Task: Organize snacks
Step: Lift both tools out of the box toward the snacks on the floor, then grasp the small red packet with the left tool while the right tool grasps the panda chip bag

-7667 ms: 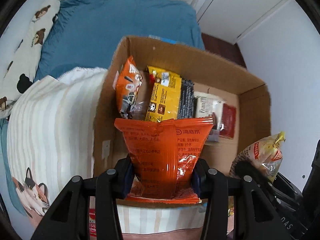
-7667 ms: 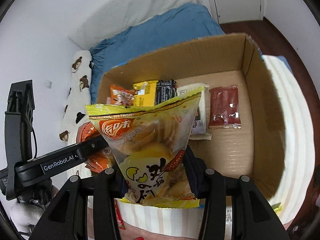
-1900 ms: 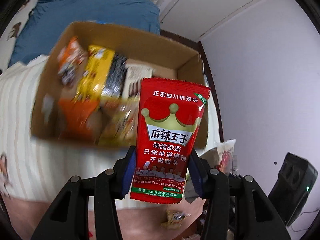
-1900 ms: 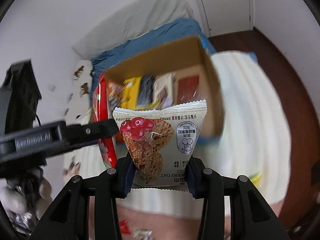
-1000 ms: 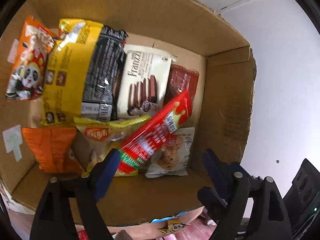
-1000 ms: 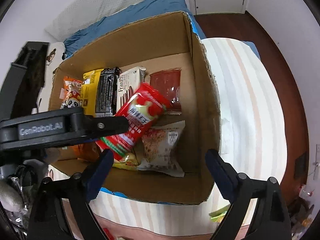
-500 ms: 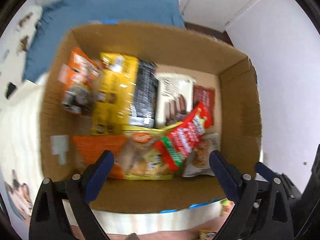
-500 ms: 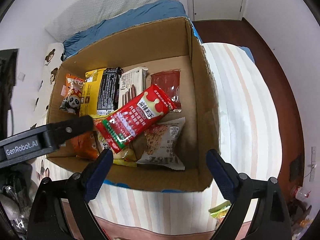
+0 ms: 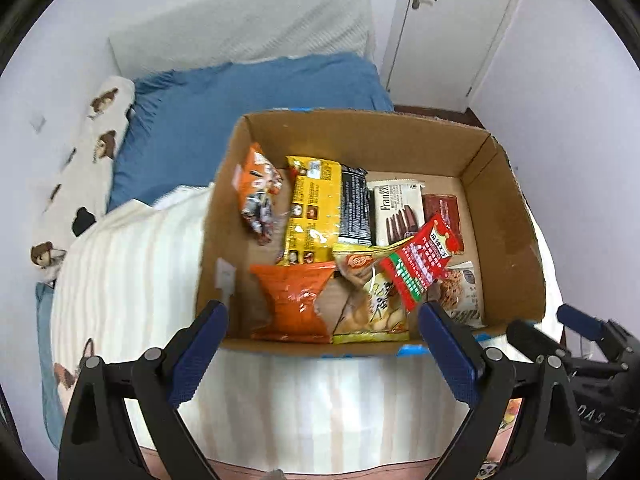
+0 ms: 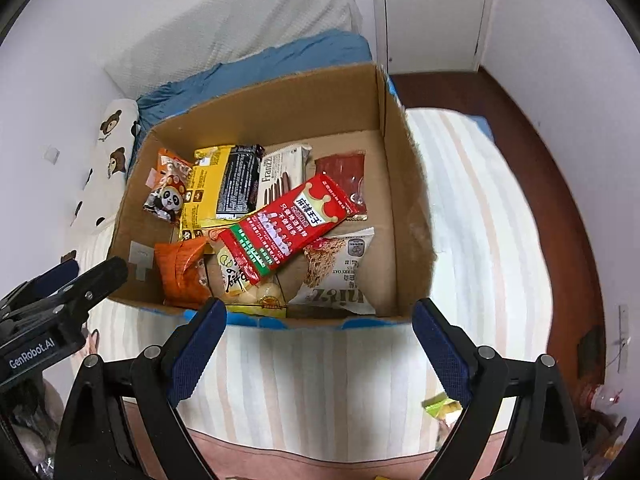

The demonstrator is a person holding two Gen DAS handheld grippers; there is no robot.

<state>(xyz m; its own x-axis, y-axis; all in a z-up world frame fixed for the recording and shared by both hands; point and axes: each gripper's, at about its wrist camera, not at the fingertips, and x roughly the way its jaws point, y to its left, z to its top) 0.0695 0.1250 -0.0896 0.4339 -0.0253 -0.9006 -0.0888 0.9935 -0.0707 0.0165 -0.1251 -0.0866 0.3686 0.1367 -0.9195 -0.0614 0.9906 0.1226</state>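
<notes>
Because both pairs of fingers stand wide apart with nothing between them, the left gripper, which has just been opening, and the right gripper hang free above the near rim of the cardboard box, which sits on the striped blanket. Inside the box, the red spicy-strip packet lies slanted across the yellow chip bag and beside the oat-biscuit packet, probably just dropped rather than arranged; the older packets line the far wall upright.

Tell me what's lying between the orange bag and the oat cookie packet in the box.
The yellow chip bag, with the red spicy-strip packet lying slantwise over it, between the orange bag and oat cookie packet. The right wrist view shows it.
</notes>
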